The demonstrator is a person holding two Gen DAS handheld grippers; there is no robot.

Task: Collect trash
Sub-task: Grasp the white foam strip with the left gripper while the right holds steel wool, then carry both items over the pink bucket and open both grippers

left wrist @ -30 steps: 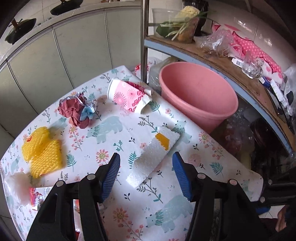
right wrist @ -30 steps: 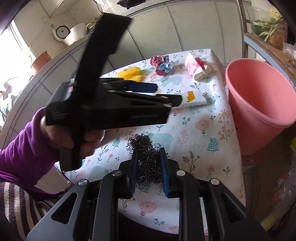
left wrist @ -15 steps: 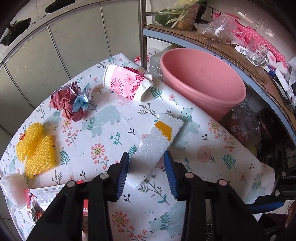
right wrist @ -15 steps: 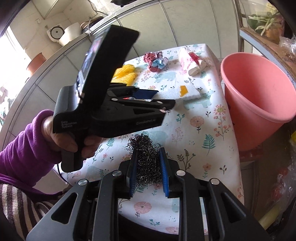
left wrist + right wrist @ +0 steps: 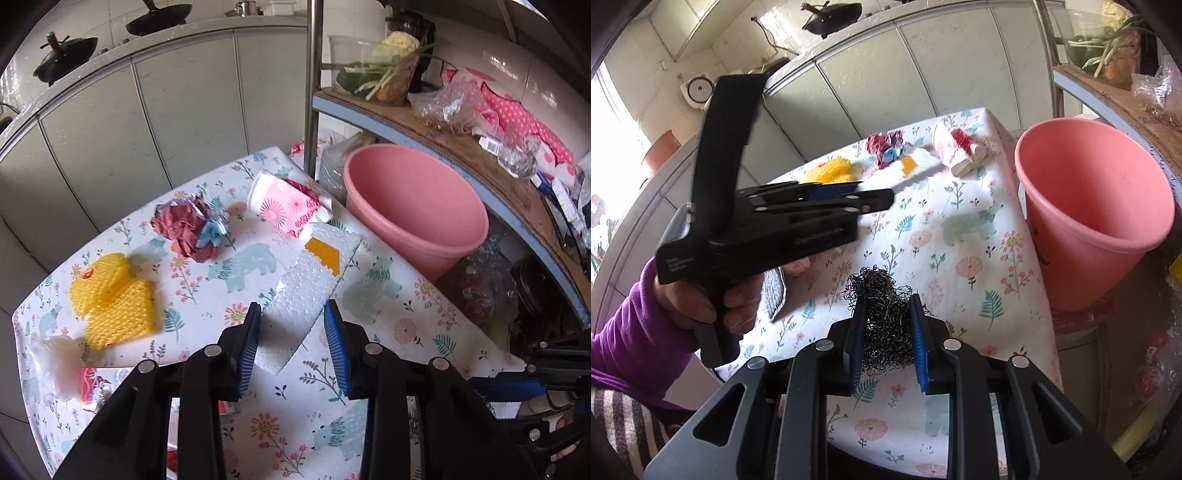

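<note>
- Left wrist view: the left gripper (image 5: pixel 293 338) points steeply down over a table (image 5: pixel 373 369) covered in a floral cloth, its blue pads clamped on the near end of a white foam strip (image 5: pixel 308 291).
- The foam strip is raised off the cloth, its far end angled toward a pink bucket (image 5: pixel 413 210); a yellow patch sits near that far end, and the surface is pebbled.
- Right wrist view: the right gripper (image 5: pixel 886 341) also tilts downward, jaws pressed together on a dark wad of steel wool (image 5: pixel 882 325), held above the table's near edge.
- The steel wool is a tangled, wiry clump that bulges above the pads.
- In the same view, a hand (image 5: pixel 701 302) in a purple sleeve (image 5: pixel 631 332) grips the handle of the left gripper at the left of the frame.
- On the table beyond lie a crushed pink paper cup (image 5: pixel 286 206), a crumpled red and blue wrapper (image 5: pixel 192 229) and a piece of yellow mesh (image 5: pixel 114 299).
- The pink bucket stands just beside the table's right edge, below a cluttered shelf (image 5: pixel 461 144).
</note>
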